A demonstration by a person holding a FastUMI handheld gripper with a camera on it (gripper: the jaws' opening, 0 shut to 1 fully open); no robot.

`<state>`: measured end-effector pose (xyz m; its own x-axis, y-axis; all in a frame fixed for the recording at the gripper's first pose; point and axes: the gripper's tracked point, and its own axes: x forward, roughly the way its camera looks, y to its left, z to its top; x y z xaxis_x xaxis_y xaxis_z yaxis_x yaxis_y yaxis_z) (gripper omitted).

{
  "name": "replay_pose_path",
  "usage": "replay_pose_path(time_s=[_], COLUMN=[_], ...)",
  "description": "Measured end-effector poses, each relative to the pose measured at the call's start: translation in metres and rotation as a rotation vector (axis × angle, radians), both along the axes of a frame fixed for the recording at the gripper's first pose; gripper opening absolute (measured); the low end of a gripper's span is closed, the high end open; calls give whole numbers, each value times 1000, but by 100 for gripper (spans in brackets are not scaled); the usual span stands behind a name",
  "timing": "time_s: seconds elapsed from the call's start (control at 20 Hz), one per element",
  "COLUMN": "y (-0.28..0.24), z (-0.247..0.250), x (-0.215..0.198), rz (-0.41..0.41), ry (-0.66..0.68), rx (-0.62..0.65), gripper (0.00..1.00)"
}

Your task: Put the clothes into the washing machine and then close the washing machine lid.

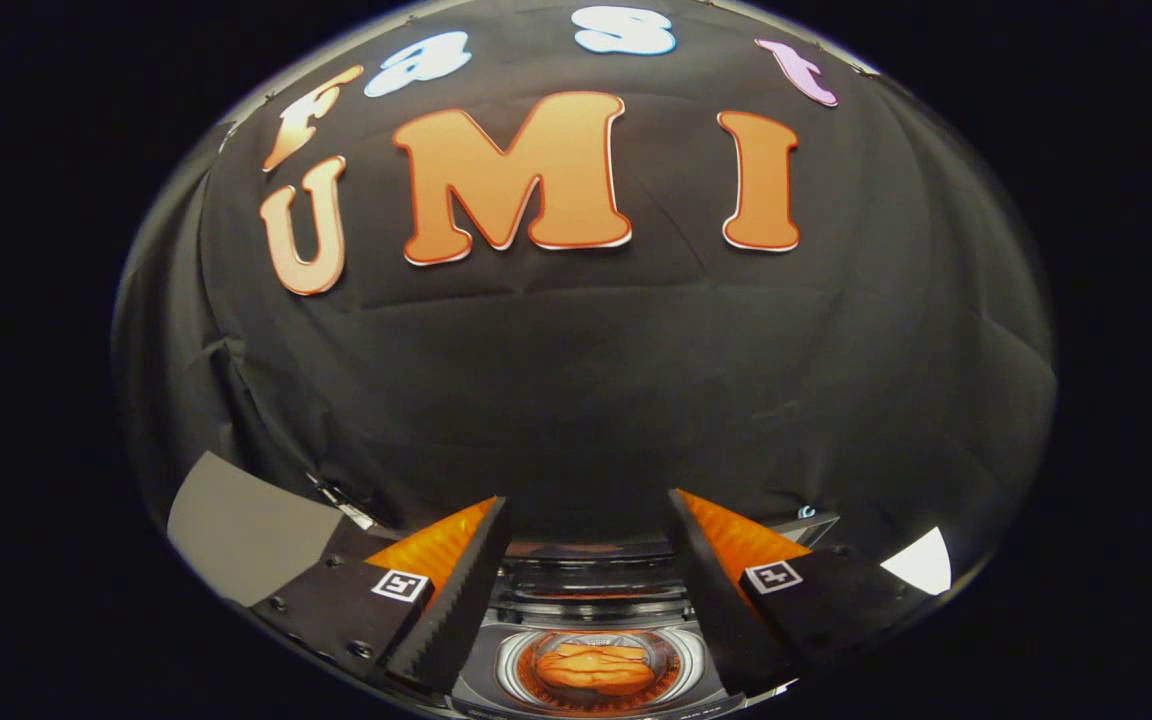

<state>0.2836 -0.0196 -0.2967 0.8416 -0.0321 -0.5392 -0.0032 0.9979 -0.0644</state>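
Observation:
My gripper (588, 510) is open, its two fingers spread wide with nothing between them. It is held high above the washing machine (481, 672), which shows small far below, between the fingers. An orange garment (596, 668) lies bunched inside the round drum of the machine. The raised transparent lid (591, 580) stands behind the drum opening, catching orange reflections. The gripper touches neither the machine nor the garment.
The black cloth wall of the booth rises straight ahead beyond the fingers. A grey surface (246, 530) shows to the left of the left finger. A small white patch (921, 565) shows to the right of the right finger.

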Motion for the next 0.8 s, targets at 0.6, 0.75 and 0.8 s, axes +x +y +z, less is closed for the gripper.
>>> replay_pose_path(time_s=[0.6,0.75,0.8], y=[-9,-8,-8], z=[-72,-73,-73], x=[44,46,44], rz=[-14,-3,-8], ry=[122,109,105], rx=[12,-30,-10], gripper=[99,100,99])
